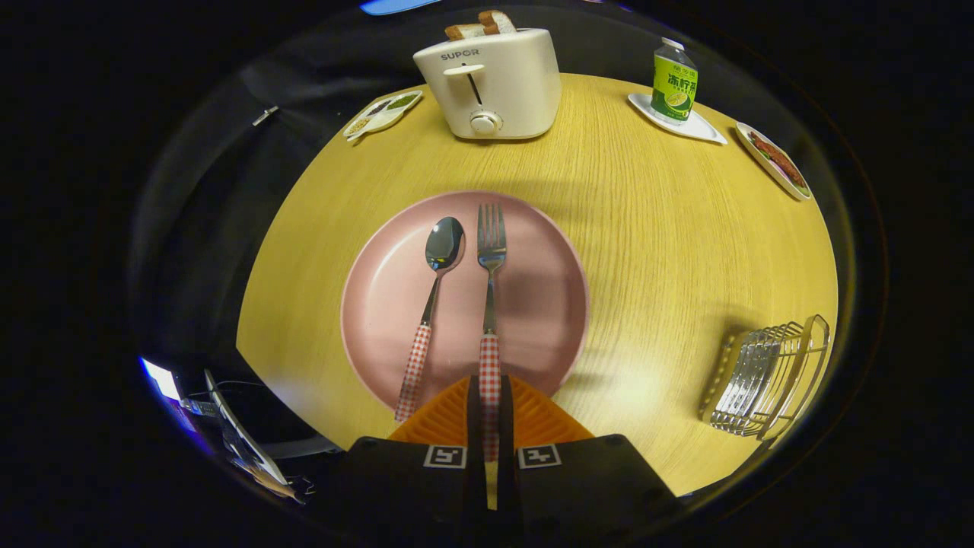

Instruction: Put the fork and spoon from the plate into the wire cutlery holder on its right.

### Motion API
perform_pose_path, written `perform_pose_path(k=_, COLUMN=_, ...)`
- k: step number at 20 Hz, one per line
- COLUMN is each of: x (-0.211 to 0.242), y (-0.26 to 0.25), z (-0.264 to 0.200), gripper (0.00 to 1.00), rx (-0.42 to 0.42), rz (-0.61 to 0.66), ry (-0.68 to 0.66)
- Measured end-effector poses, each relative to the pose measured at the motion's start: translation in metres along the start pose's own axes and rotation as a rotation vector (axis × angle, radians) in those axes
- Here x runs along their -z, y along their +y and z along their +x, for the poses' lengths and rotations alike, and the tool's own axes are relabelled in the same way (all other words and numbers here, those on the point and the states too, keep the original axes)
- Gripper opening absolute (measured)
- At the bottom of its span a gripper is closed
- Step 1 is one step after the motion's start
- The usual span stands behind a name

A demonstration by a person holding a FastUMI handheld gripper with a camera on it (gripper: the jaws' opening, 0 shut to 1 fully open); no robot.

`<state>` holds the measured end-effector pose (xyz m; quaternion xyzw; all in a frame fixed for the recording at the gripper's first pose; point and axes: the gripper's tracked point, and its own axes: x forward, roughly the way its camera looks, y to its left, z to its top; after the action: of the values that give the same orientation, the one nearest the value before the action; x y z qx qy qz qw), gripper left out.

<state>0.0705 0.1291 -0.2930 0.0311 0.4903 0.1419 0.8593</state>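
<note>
Gripper (490, 392) clenched on fork (491, 304) handle over plate (380, 304); spoon (434, 304) just left, holder (768, 380) far right on desk (647, 251).

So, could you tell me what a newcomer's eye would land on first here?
First the pink plate mid-table, with a spoon and fork lying side by side on it. The gripper is closed on the fork's checked handle, fingers on either side of it. Beyond the plate stands a white toaster with bread in it, and the wire holder sits to the plate's right.
</note>
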Motion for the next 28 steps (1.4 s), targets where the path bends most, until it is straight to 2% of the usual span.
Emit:
perform_pose_path(k=2, x=0.003, y=-0.004, z=-0.023, gripper=0.1, rx=-0.023, rz=0.017, ry=-0.003)
perform_pose_path(k=7, x=0.02, y=-0.034, z=-0.087, gripper=0.1, rx=0.0, rz=-0.03, ry=-0.02)
perform_pose_path(k=10, x=0.041, y=-0.048, z=-0.121, gripper=0.1, rx=-0.027, rz=-0.011, ry=0.024)
perform_pose_path(k=16, x=0.05, y=-0.101, z=-0.18, gripper=0.1, rx=0.013, rz=-0.039, ry=0.084)
perform_pose_path(k=21, x=0.062, y=-0.154, z=-0.213, gripper=0.1, rx=0.058, rz=-0.145, ry=0.237)
perform_pose_path(k=28, x=0.073, y=-0.203, z=-0.228, gripper=0.1, rx=0.1, rz=-0.169, ry=0.482)
